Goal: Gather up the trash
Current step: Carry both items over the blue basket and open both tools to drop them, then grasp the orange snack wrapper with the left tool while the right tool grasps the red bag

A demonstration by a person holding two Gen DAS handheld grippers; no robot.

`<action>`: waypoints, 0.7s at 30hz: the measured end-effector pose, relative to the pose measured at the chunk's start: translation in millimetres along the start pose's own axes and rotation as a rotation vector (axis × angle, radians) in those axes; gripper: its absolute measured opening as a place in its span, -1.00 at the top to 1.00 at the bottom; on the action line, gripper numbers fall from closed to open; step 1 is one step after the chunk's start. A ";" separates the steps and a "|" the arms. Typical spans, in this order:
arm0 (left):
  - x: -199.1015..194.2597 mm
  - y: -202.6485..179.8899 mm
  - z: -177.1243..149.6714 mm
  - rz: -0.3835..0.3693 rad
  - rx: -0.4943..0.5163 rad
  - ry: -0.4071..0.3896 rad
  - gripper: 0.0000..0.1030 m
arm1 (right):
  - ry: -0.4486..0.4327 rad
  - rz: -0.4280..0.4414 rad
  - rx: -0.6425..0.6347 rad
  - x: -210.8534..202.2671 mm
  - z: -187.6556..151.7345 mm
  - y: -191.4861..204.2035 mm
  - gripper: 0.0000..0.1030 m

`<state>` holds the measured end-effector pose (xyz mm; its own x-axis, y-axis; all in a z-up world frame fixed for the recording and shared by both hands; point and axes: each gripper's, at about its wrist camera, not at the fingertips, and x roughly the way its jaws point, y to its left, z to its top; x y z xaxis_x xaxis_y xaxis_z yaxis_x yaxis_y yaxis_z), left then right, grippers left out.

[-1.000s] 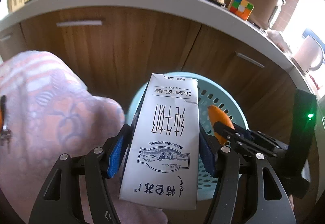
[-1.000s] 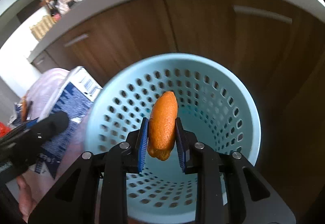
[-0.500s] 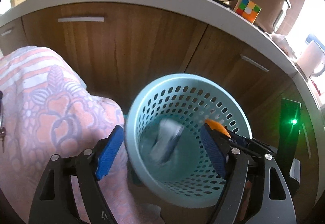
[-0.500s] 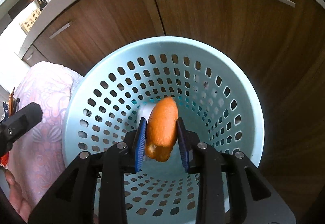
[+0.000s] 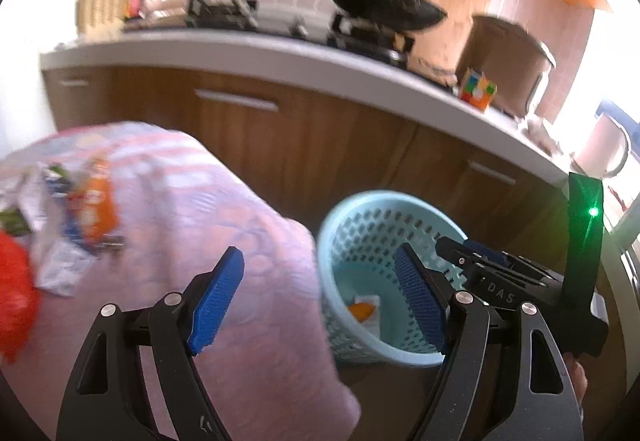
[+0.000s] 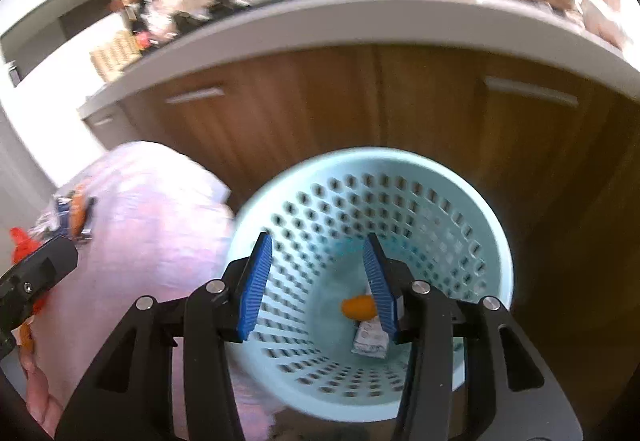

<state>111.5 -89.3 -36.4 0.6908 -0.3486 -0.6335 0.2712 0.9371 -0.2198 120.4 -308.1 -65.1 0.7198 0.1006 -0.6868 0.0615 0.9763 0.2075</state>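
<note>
Hovering above the pale blue perforated basket [image 6: 472, 241], the right gripper [image 6: 316, 281] has its jaws opening with nothing between them. Down at the basket's bottom lie an orange peel [image 6: 357, 307] and a white carton [image 6: 370, 339], touching each other. The left gripper [image 5: 320, 301] hangs beside it, jaws wide apart and empty, over the edge of a pink patterned cloth [image 5: 240, 225]. More wrappers [image 5: 76, 209] lie on that cloth, well apart from the basket.

My left black plastic two-finger gripper [image 5: 320, 301] carries ribbed blue pads [image 5: 216, 299] and silver pivot screws. My right black plastic two-finger gripper [image 6: 318, 283] matches it; its body shows white "DAS" lettering and a green light.
</note>
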 end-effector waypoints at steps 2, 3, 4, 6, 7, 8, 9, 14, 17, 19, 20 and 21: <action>-25.4 11.2 0.2 0.025 -0.006 -0.045 -0.47 | -0.037 0.033 -0.033 -12.6 1.0 20.4 0.15; -37.1 16.3 -0.4 0.043 -0.011 -0.067 -0.47 | -0.050 0.048 -0.048 -17.7 1.4 29.4 0.15; -47.7 21.8 -0.8 0.062 -0.017 -0.089 -0.47 | -0.068 0.071 -0.072 -24.5 2.1 43.5 0.15; -73.2 36.7 -0.8 0.103 -0.044 -0.141 -0.47 | -0.102 0.113 -0.121 -35.8 2.4 71.4 0.15; -85.1 44.6 -0.7 0.120 -0.060 -0.160 -0.47 | -0.113 0.126 -0.139 -39.4 2.0 82.3 0.15; -93.7 50.8 -1.4 0.130 -0.072 -0.172 -0.47 | -0.122 0.141 -0.157 -42.6 1.9 93.4 0.15; -104.3 58.4 -1.9 0.149 -0.088 -0.188 -0.47 | -0.134 0.164 -0.184 -47.1 1.1 108.7 0.15; -155.4 94.4 -11.0 0.289 -0.136 -0.249 -0.48 | -0.173 0.246 -0.270 -61.8 -6.3 162.0 0.15; -180.8 118.7 -22.5 0.378 -0.175 -0.267 -0.54 | -0.187 0.301 -0.303 -64.1 -12.4 193.4 0.15; -194.3 134.4 -31.5 0.429 -0.202 -0.269 -0.54 | -0.191 0.334 -0.320 -61.3 -16.1 215.6 0.15; -200.5 143.2 -37.3 0.462 -0.218 -0.265 -0.54 | -0.192 0.357 -0.325 -59.3 -18.5 226.2 0.15; -205.1 150.7 -41.8 0.488 -0.228 -0.262 -0.55 | -0.193 0.379 -0.330 -56.8 -21.6 237.4 0.15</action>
<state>-17.3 124.2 29.4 0.8493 0.1572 -0.5039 -0.2497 0.9607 -0.1211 79.1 -77.8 8.1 0.7649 0.4512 -0.4597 -0.4259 0.8897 0.1645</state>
